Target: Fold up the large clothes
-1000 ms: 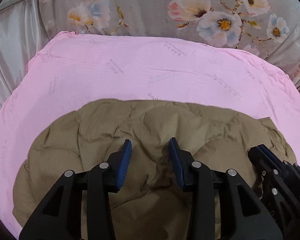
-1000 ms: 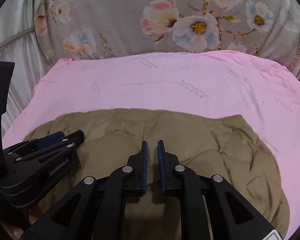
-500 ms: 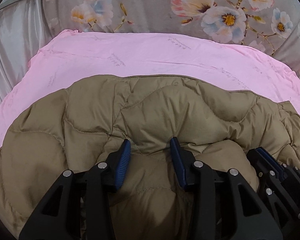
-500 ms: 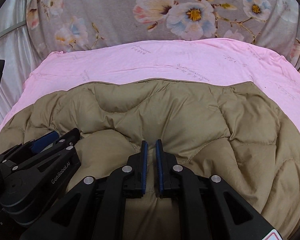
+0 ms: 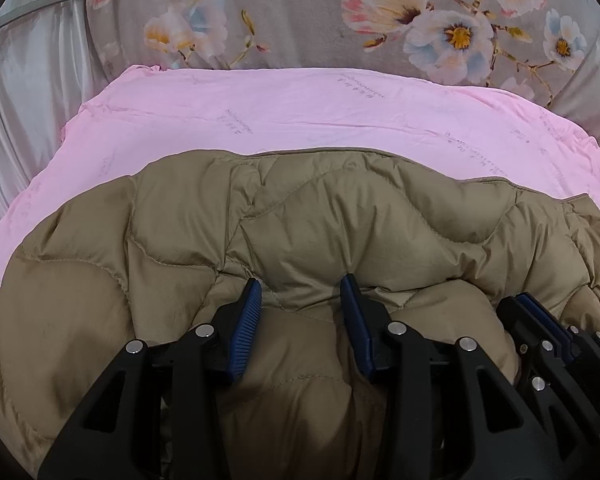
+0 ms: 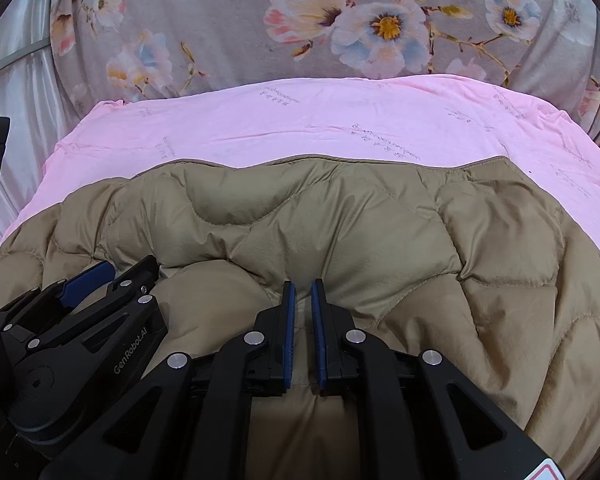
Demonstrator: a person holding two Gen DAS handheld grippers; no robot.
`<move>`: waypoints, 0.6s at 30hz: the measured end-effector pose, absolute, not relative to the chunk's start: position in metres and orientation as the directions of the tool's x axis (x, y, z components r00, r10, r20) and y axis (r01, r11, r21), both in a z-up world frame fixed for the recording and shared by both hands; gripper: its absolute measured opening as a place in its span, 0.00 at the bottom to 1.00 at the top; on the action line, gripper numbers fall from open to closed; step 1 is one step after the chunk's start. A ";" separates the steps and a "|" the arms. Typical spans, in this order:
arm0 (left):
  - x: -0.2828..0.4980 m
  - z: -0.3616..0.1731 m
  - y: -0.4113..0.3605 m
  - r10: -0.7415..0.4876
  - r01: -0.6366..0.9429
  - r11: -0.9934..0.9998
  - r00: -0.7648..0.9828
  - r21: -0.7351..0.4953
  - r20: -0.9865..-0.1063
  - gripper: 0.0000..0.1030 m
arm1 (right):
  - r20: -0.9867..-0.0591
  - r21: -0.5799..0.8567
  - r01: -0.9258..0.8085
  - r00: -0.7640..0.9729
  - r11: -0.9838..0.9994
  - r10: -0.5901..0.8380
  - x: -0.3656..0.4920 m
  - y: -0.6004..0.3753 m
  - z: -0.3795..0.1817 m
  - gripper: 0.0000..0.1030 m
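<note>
A tan quilted puffer jacket (image 5: 360, 220) lies spread on a pink sheet (image 5: 300, 112), with its far hem running across the middle of both views. My left gripper (image 5: 300, 290) is shut on a thick puffy fold at the jacket's near edge, and the padding bulges between its blue pads. In the right wrist view the same jacket (image 6: 400, 232) fills the lower half, and my right gripper (image 6: 303, 290) is shut on a thin fold of it. The two grippers sit close side by side. Each shows in the other's view: the right gripper (image 5: 528, 308) and the left gripper (image 6: 96, 276).
Beyond the pink sheet (image 6: 320, 120) lies a grey bed cover with large flowers (image 5: 300, 12). A silvery satin fabric (image 5: 20, 100) hangs at the left edge. The pink sheet shows bare past the jacket's far hem and at the left.
Both grippers have sunk with the jacket. It now lies lower and reaches farther over the pink sheet than a second ago. Since half a second ago nothing has moved.
</note>
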State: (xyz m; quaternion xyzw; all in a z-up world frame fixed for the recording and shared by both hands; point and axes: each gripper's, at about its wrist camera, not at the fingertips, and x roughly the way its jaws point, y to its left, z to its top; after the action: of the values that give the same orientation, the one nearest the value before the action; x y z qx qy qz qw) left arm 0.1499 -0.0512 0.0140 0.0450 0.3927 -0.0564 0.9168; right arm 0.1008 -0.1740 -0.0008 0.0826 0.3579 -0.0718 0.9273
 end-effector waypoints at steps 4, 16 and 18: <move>0.151 0.014 -0.052 -0.065 0.138 0.990 0.684 0.040 -0.726 0.39 | -0.678 0.103 0.198 0.731 0.975 -0.077 0.102 -0.174 -0.001 0.10; 0.096 0.037 -0.023 -0.102 0.138 0.990 0.688 -0.009 -0.718 0.54 | -0.629 0.184 0.159 0.777 0.970 -0.008 0.042 -0.157 0.018 0.16; 0.083 0.034 -0.015 -0.116 0.132 0.991 0.678 -0.035 -0.726 0.54 | -0.623 0.182 0.153 0.782 0.971 -0.007 0.029 -0.151 0.015 0.16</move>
State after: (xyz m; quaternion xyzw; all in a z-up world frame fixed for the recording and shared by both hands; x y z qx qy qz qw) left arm 0.0831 -0.0148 0.0338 0.0101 0.3955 -0.0676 0.9159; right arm 0.0291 -0.1508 0.0150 0.1119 0.3273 -0.0425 0.9373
